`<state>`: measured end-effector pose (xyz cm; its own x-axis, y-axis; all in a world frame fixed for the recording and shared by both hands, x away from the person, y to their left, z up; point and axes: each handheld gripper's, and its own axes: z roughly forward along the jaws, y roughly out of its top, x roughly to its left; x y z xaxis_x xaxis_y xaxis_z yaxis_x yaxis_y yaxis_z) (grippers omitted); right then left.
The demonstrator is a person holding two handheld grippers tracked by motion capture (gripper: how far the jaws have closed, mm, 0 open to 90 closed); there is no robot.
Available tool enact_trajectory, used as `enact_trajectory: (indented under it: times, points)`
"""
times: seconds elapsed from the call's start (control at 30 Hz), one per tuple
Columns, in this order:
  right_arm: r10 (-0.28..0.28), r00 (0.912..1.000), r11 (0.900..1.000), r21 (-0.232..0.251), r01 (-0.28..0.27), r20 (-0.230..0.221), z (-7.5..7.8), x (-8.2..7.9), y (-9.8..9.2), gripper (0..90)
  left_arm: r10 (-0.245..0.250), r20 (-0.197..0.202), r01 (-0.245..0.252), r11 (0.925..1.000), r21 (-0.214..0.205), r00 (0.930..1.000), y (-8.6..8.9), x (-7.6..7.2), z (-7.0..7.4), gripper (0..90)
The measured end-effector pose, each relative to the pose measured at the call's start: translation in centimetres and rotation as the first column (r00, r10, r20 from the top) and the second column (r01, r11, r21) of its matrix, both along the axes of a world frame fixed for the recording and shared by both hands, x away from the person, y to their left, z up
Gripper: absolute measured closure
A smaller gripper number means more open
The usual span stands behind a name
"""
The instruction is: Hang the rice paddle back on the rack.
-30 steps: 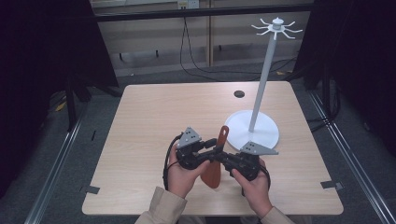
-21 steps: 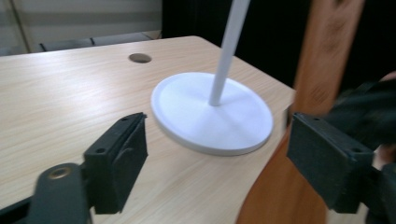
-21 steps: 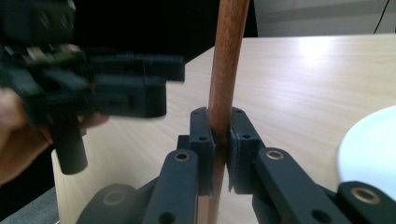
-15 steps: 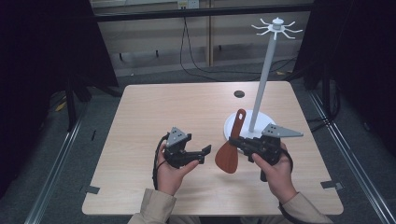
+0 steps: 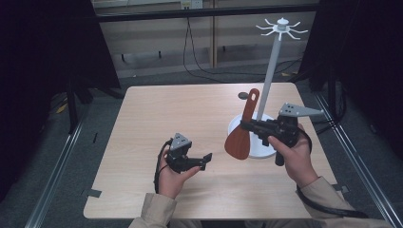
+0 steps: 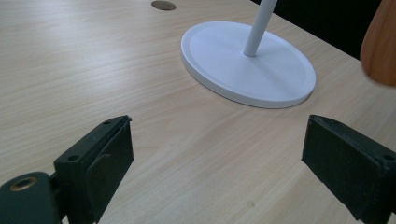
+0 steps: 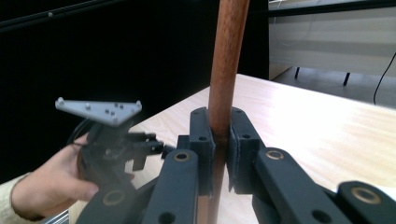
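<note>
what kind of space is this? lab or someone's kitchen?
Most likely a lab recording station, not a kitchen. A bare wooden table stands between dark curtains and floor rails, with cables hanging behind it. On it are just a white hook stand and the wooden spatula held in the right claw.

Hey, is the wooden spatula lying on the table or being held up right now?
Held up. The right gripper is shut on the wooden spatula by its handle, blade hanging downward above the table.

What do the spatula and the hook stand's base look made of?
The spatula looks like wood with a smooth reddish-brown finish: streaky grain runs along its handle in the right gripper view. The stand base is a smooth matte white disc, plastic or painted metal; unclear which.
</note>
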<state>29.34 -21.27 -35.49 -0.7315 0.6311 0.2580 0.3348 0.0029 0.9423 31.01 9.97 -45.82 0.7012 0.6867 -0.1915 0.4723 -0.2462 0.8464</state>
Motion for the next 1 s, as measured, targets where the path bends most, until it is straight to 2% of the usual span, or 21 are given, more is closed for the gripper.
enact_trajectory:
  times: [0.13,0.27,0.33,0.47,0.53,0.77,0.83,1.0]
  points:
    - [0.001,0.9998,0.9998,-0.022,0.000,0.021,1.8,0.7,-0.4,82.5,-0.004,-0.008,0.004,0.9996,0.027,1.0000,0.3,-0.2,-0.5,8.6]
    - [0.006,0.9988,0.9995,-0.032,-0.004,0.049,3.8,1.3,-0.6,82.5,0.010,-0.023,-0.009,0.9996,0.028,0.9997,0.4,-0.3,-1.1,8.5]
    - [0.009,0.9980,0.9988,-0.050,-0.006,0.063,4.5,1.4,-0.7,82.4,0.005,-0.027,-0.004,0.9996,0.030,0.9996,0.3,-0.3,-1.2,8.5]
    - [-0.008,0.9972,0.9984,-0.055,0.012,0.075,6.0,1.6,-1.8,82.4,-0.004,-0.026,0.005,0.9991,0.041,0.9997,0.1,-0.4,-1.3,8.4]
    - [-0.010,0.9973,0.9987,-0.049,0.014,0.073,6.2,1.7,-1.9,82.4,-0.003,-0.025,0.004,0.9993,0.036,0.9997,-0.1,-0.5,-1.3,8.4]
    - [-0.028,0.9952,0.9977,-0.059,0.033,0.093,8.3,2.1,-3.3,82.4,-0.024,-0.024,0.024,0.9990,0.039,0.9994,-0.9,-0.4,-1.4,8.4]
    - [-0.031,0.9953,0.9976,-0.058,0.037,0.092,8.8,2.3,-3.6,82.4,-0.024,-0.026,0.025,0.9983,0.053,0.9994,-1.0,-0.5,-1.4,8.4]
    - [-0.042,0.9933,0.9958,-0.077,0.051,0.107,10.2,3.1,-4.0,82.4,-0.025,-0.025,0.026,0.9988,0.042,0.9994,-0.9,-0.4,-1.4,8.4]
